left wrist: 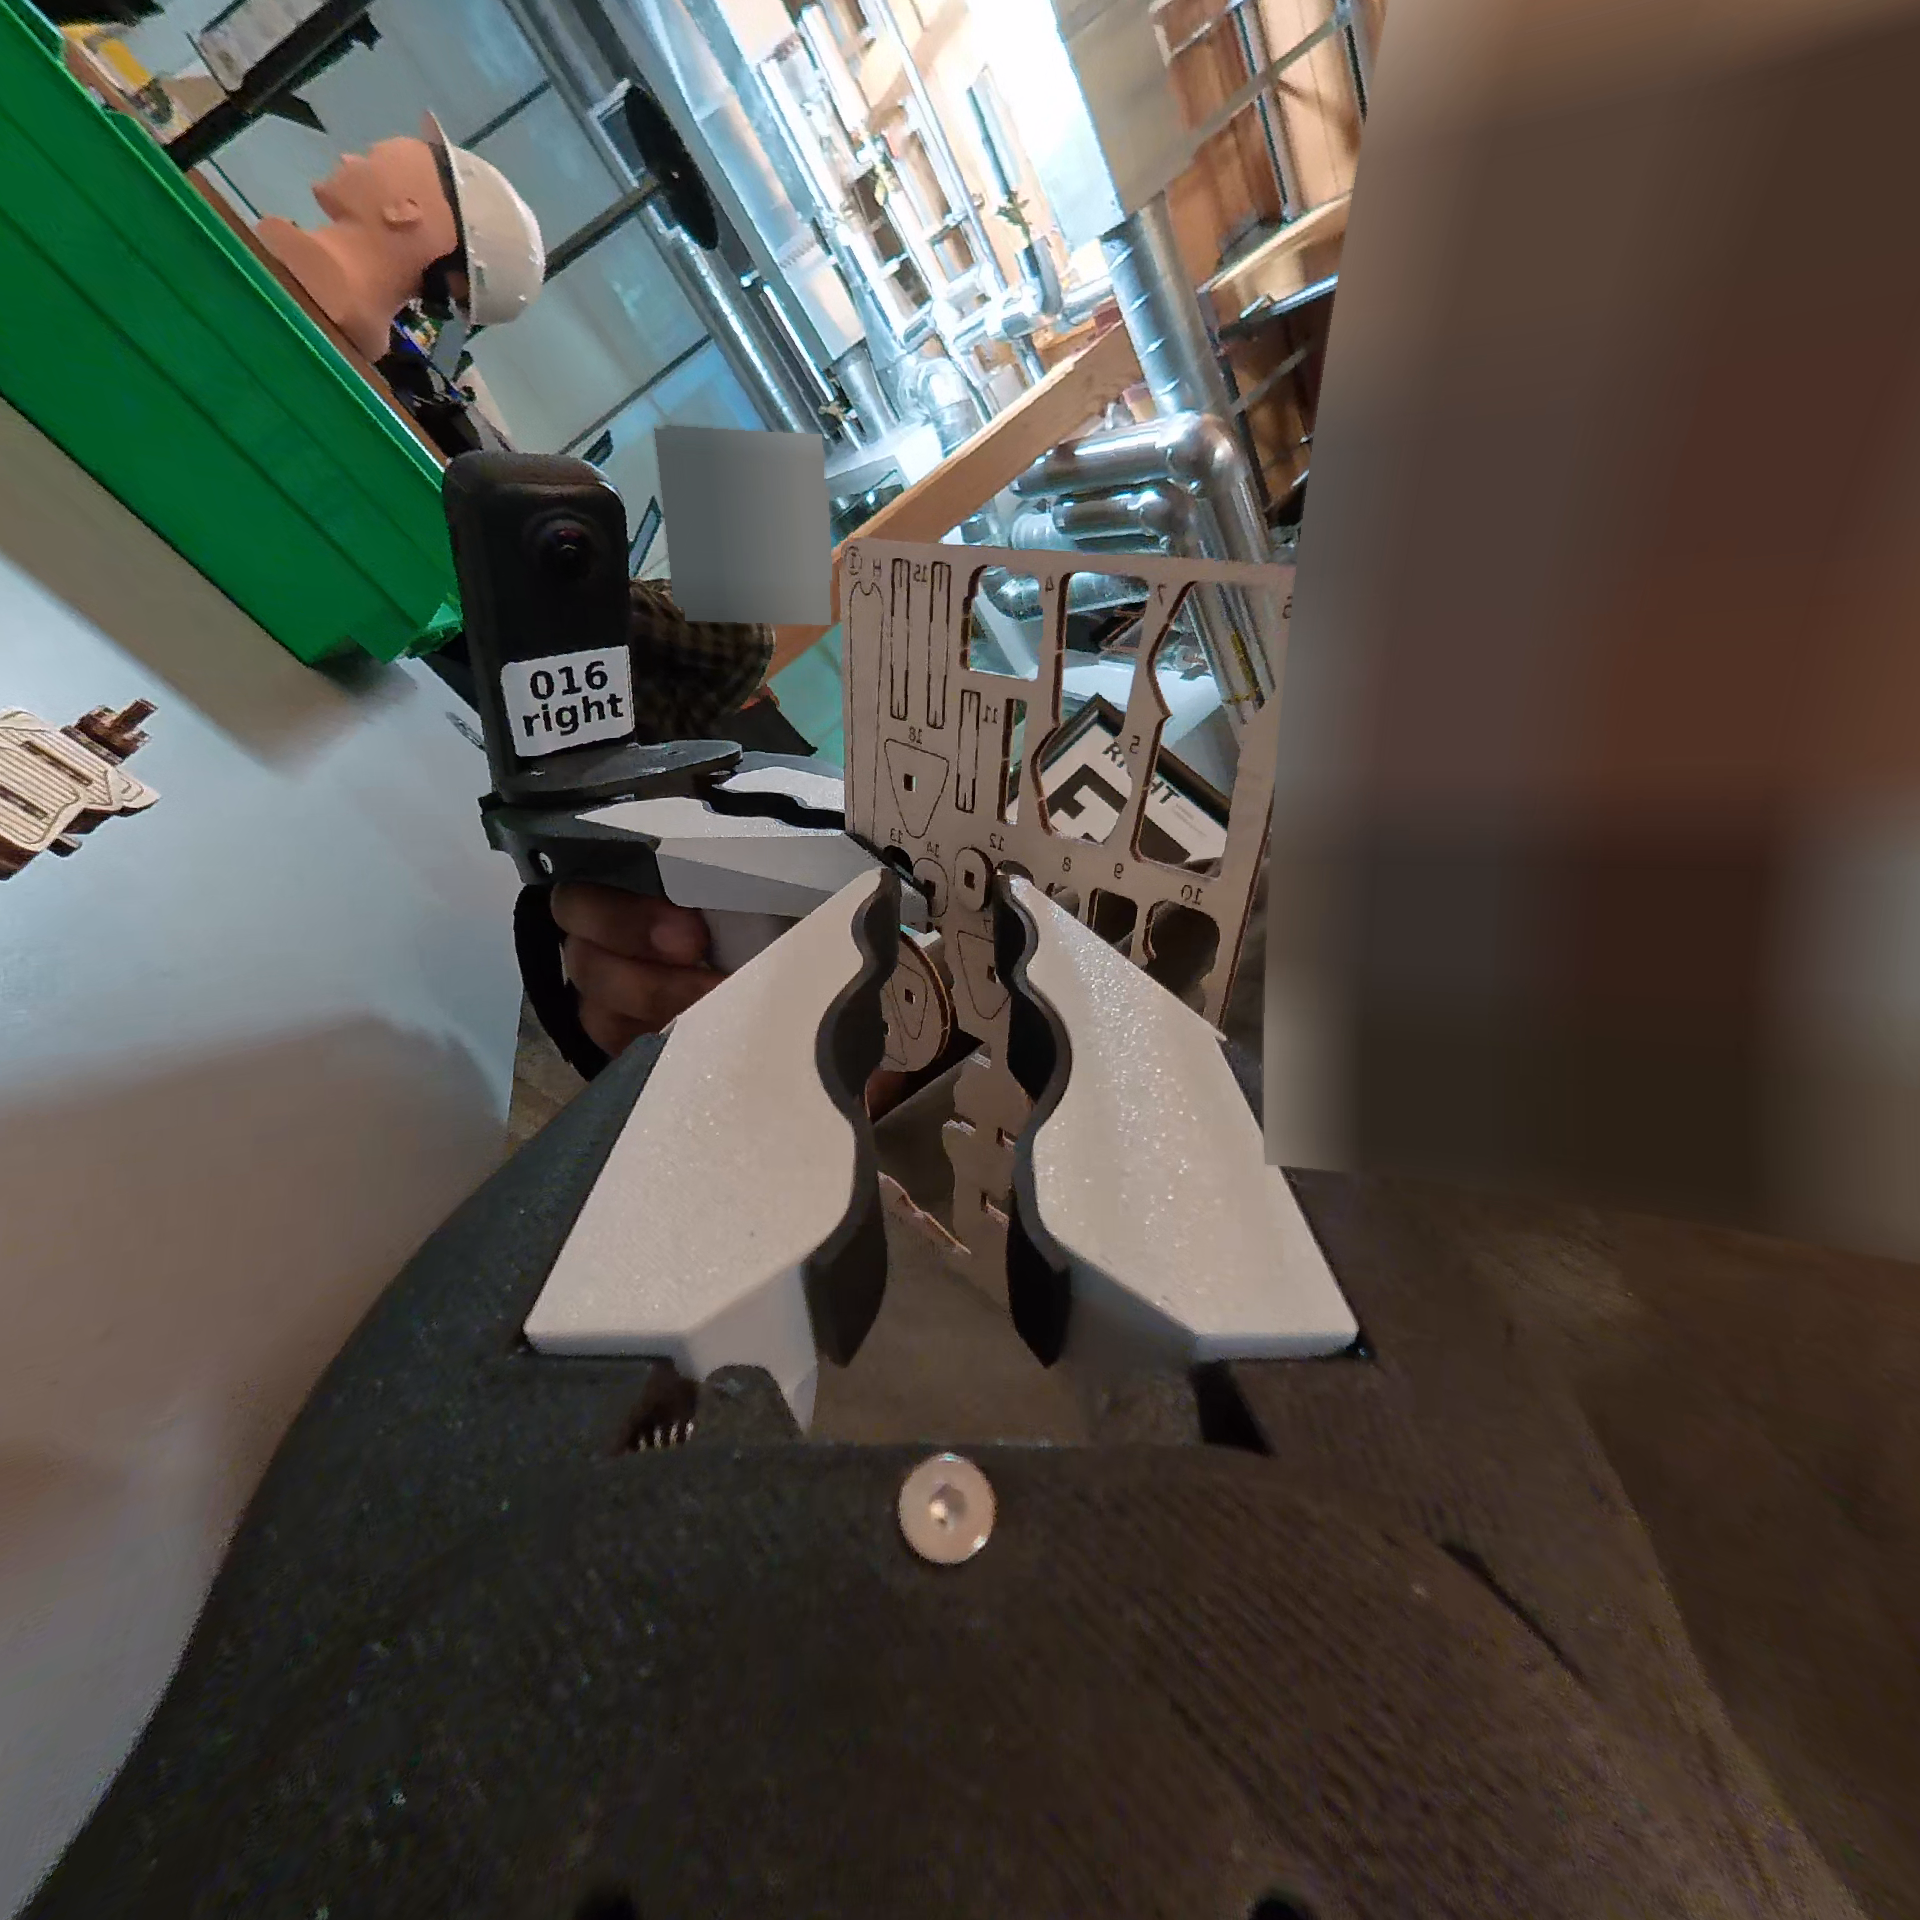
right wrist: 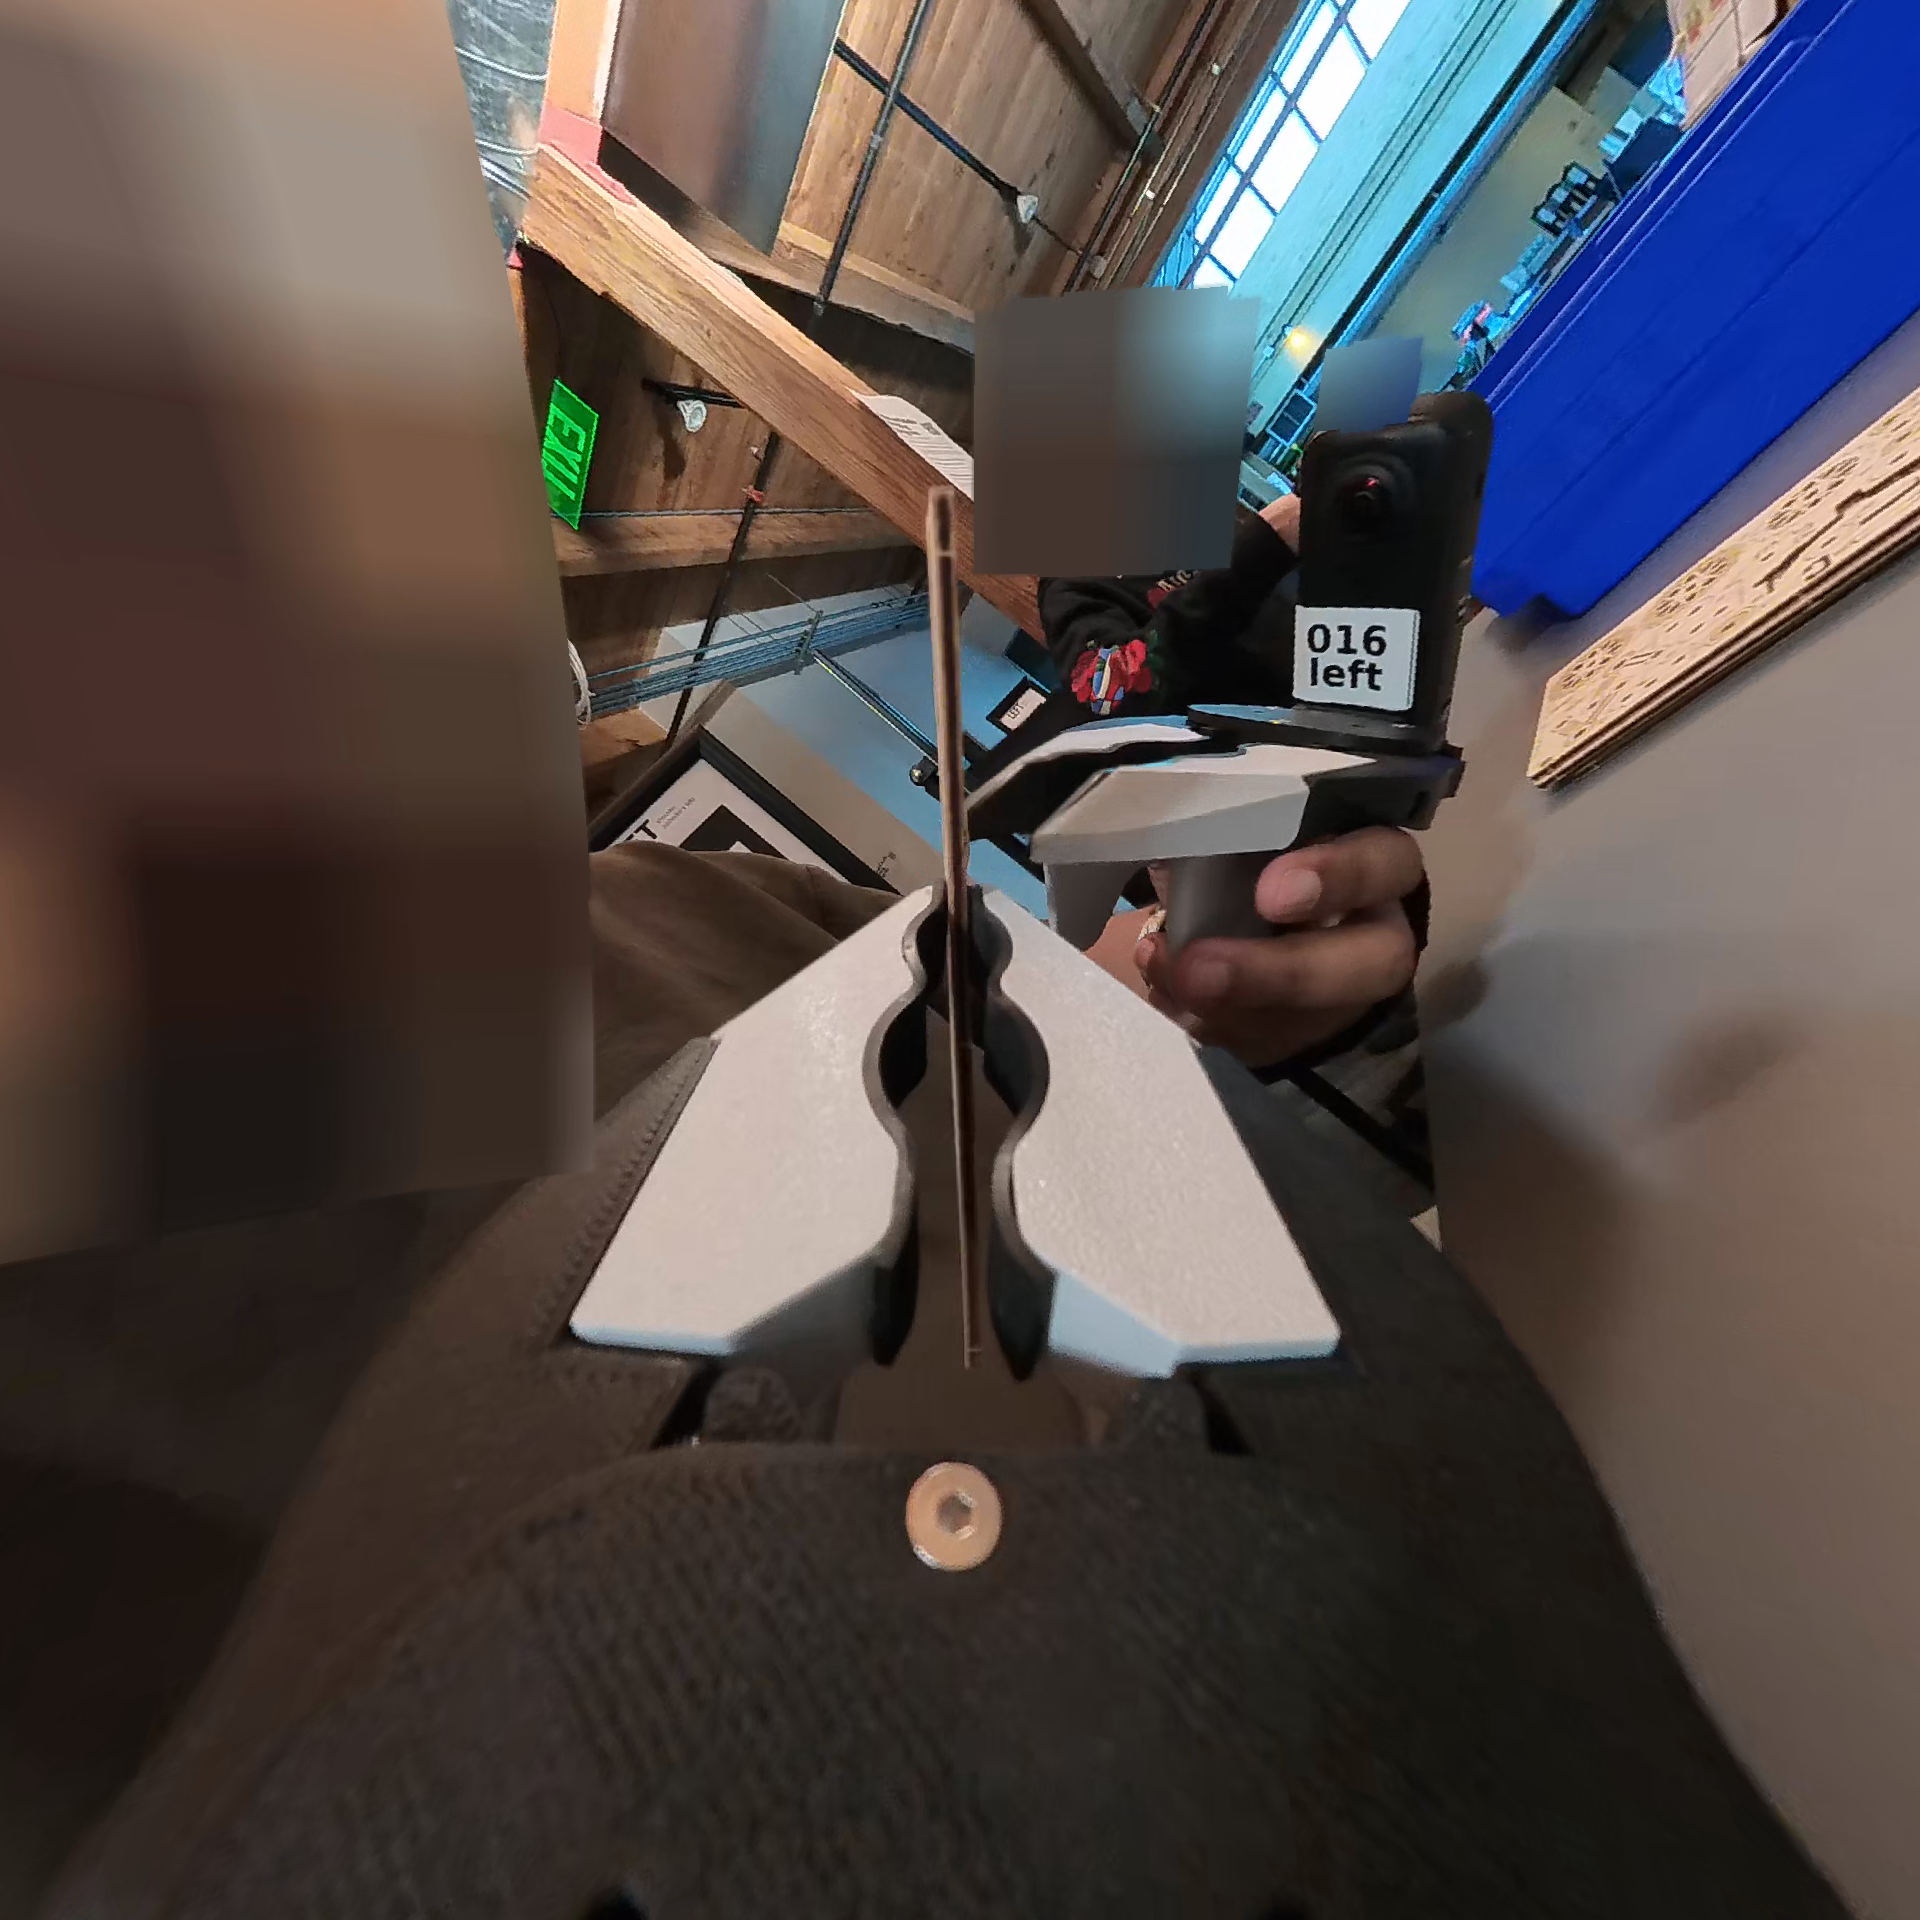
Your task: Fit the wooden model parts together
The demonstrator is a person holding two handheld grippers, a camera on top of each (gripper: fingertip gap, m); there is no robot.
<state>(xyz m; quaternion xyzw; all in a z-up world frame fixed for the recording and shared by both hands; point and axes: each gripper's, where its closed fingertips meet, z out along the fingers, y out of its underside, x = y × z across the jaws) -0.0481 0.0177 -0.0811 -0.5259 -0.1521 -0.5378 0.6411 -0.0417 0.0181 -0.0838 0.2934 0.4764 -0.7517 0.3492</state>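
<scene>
The right gripper (right wrist: pixel 961 935) is clamped on a thin wooden sheet (right wrist: pixel 951 790) of laser-cut model parts, held upright and seen edge-on between its fingers in the right wrist view. In the left wrist view the same sheet (left wrist: pixel 1049 727) faces the camera flat, raised off the desk (left wrist: pixel 260 935), its top and right edges free in the air, with several cut-outs already empty. The right gripper (left wrist: pixel 883 862) comes in from the left and pinches the sheet at its lower left edge.

The left gripper (left wrist: pixel 940 894) stands narrowly parted, its fingertips just before the sheet's lower part (whether they touch it cannot be told), and nothing is gripped between them. A round wooden piece (left wrist: pixel 914 1003) shows between its fingers.

Open desk lies to the left, where a partly built wooden model (left wrist: pixel 62 779) sits well apart, with a green bin (left wrist: pixel 187 395) behind. In the right wrist view another flat parts sheet (right wrist: pixel 1745 592) lies on the desk by a blue bin (right wrist: pixel 1704 312).
</scene>
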